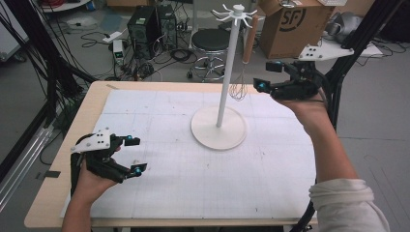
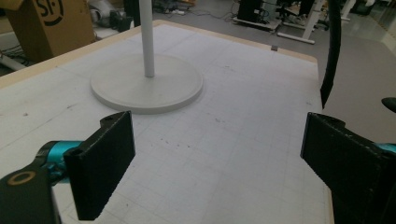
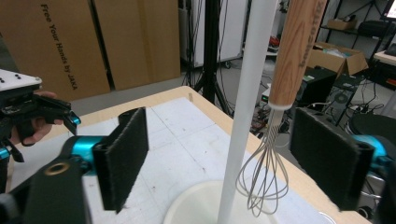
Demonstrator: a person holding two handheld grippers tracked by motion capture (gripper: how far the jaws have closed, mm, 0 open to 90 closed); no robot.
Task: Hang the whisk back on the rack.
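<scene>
The tabletop, a pale wooden board under a white gridded mat, carries a white hanging stand: a round flat base near the far middle of the mat, a slim upright pole rising from its centre, and a crown of short hooks at the top. From one of those hooks on the stand's right side hangs the whisk, free of the mat and just beside the pole without clearly touching it. It has a light wooden handle, round and slightly tapered, with lettering burned along it too blurred to read, and below the handle a pale collar from which a balloon of thin steel wire loops spreads out. Its long axis runs close to vertical, handle end up at the hook and wire head pointing down toward the base, with a slight lean so that the wires sit nearer the pole than the handle top does. In the right gripper view the whisk stands between the two black fingers, the wire cage low and the handle rising out of the top of the picture. The right gripper, held up in the air just right of the whisk, has its fingers released and spread wide, pressing on nothing. The left gripper rests low at the near left of the mat, well apart from the stand, its fingers also released with only bare mat between them.
</scene>
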